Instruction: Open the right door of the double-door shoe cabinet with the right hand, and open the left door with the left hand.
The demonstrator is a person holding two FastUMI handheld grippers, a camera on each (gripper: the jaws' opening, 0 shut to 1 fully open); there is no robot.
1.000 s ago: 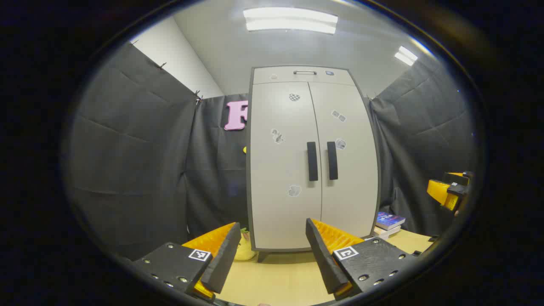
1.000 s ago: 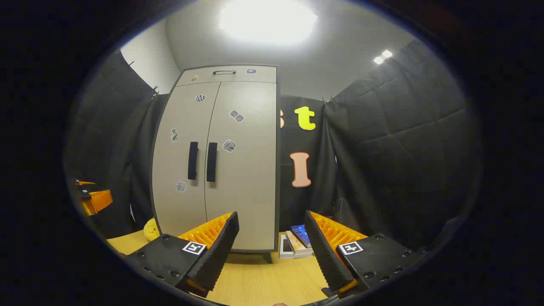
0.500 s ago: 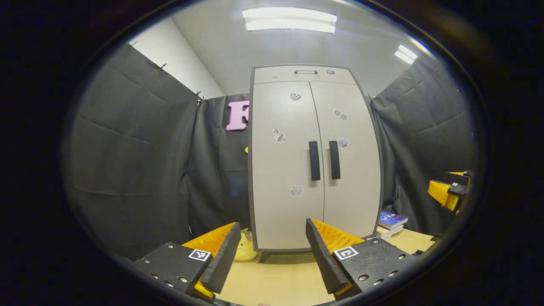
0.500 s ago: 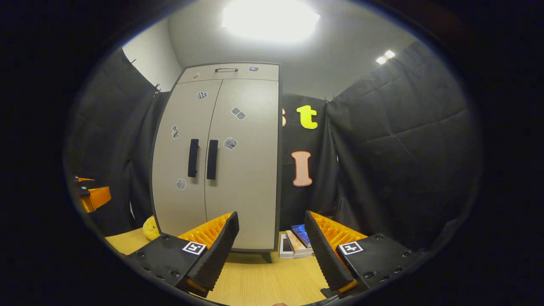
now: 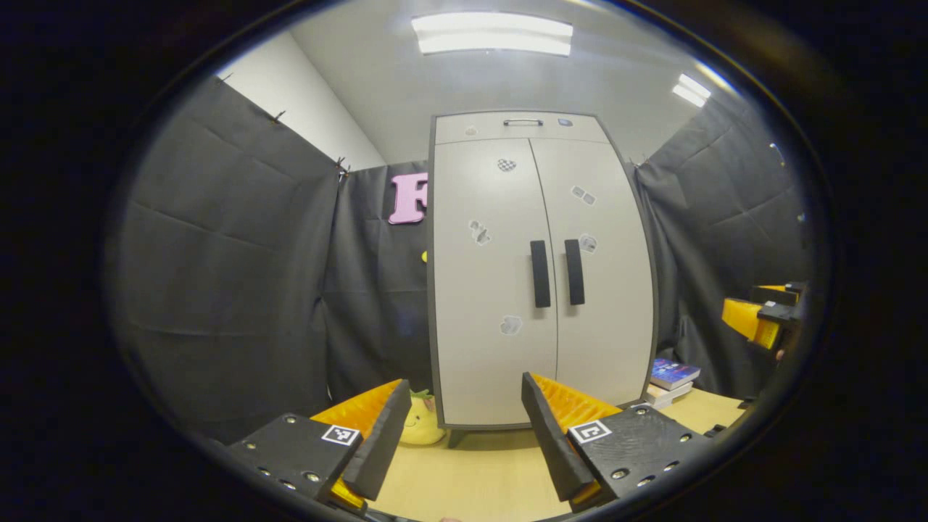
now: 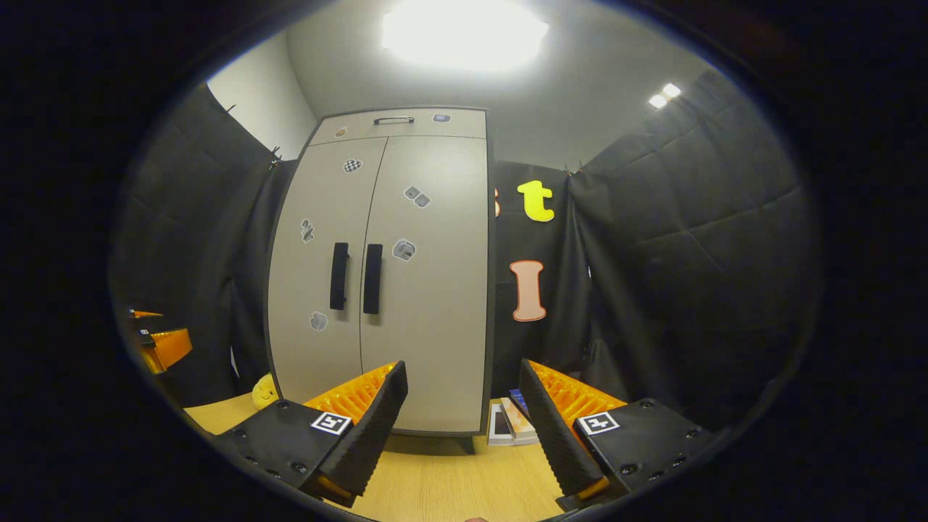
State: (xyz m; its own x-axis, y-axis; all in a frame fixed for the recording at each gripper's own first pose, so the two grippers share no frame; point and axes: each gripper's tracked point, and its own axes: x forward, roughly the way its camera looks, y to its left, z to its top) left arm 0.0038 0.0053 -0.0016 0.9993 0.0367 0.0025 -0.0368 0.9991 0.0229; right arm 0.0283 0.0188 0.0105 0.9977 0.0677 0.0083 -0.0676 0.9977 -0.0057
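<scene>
Approach stage: cabinet [image 5: 540,275] doors are shut, right gripper [image 6: 464,424] and left gripper [image 5: 460,428] both spread open, empty; next, right one reaches the right handle [image 6: 373,278].

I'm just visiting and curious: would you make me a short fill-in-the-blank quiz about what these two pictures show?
1. Both cabinet doors are ___.
2. The two door handles are coloured ___.
3. Beside the cabinet's left foot sits a yellow ___.
4. The left gripper and right gripper have their fingers spread ___.

Missing words: closed; black; soft toy; open
</scene>
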